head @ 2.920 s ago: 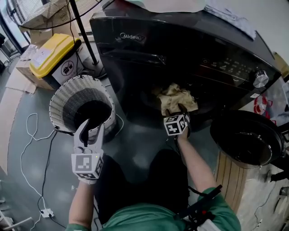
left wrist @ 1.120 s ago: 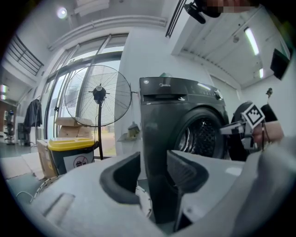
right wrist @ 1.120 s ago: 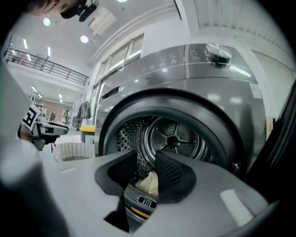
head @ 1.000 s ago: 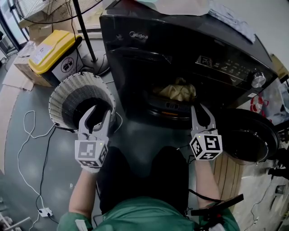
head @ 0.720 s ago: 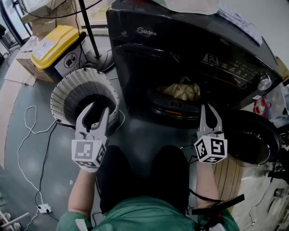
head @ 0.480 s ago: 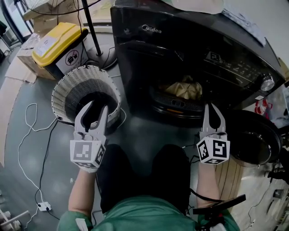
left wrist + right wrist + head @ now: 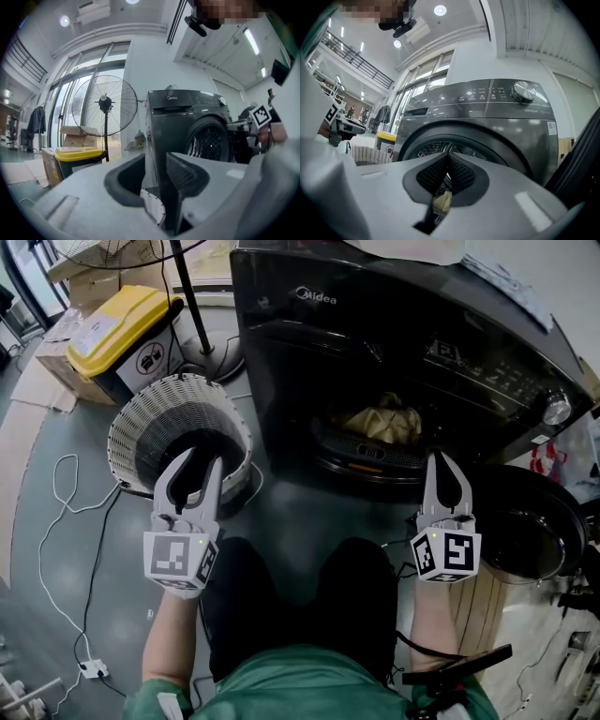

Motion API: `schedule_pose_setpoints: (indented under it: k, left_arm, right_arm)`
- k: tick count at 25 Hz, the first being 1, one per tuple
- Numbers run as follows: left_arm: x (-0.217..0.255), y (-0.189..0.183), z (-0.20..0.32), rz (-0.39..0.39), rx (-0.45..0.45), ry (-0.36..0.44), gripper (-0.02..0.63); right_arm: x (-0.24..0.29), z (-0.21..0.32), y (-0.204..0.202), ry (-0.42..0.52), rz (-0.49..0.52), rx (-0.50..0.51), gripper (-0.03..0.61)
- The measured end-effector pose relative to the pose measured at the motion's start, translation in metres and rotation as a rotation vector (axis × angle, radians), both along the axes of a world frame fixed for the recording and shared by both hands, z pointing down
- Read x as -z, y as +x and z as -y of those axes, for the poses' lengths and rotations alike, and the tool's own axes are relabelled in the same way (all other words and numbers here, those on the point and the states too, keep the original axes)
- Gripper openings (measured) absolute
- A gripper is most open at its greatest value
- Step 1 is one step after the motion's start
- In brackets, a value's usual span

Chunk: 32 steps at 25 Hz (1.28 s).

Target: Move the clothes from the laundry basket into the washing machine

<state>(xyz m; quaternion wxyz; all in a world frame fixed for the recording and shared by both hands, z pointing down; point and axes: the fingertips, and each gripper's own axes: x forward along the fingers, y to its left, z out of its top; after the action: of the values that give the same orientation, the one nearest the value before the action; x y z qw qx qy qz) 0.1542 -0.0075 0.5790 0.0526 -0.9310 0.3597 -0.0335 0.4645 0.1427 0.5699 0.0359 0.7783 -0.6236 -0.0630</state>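
Observation:
The white laundry basket (image 7: 141, 423) stands left of the black washing machine (image 7: 375, 324), and its inside looks dark. A yellow cloth (image 7: 380, 421) lies in the drum opening and shows behind the right jaws (image 7: 442, 201). My left gripper (image 7: 199, 465) hovers over the basket's near rim. It is open, its jaws have just been closing, and nothing is between them (image 7: 157, 168). My right gripper (image 7: 441, 460) is shut and empty in front of the drum, beside the open door (image 7: 525, 531). Its pads meet (image 7: 449, 161).
A yellow-lidded bin (image 7: 117, 338) and cardboard boxes stand behind the basket, next to a fan stand (image 7: 192, 315). A white cable (image 7: 56, 521) trails over the floor on the left. A wooden slatted stand (image 7: 469, 601) sits under the door.
The right gripper has pulled back from the drum opening, where it was at the yellow cloth, and has shut empty. The left jaws have narrowed slightly above the basket.

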Motion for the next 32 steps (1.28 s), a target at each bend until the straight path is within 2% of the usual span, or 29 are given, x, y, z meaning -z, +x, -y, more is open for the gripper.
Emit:
schedule_pose_setpoints:
  k: [5,32]
  left_arm:
    - [-0.0003,-0.0002,0.0022,-0.006,0.005,0.001,0.14]
    - [-0.001,0.0031,0.0061,0.012,0.018,0.006,0.141]
  right_arm:
    - [-0.0018,-0.0014,0.0015,0.0,0.025,-0.004,0.002]
    - [-0.0047,-0.0019,0.01,0.004,0.015,0.011,0.002]
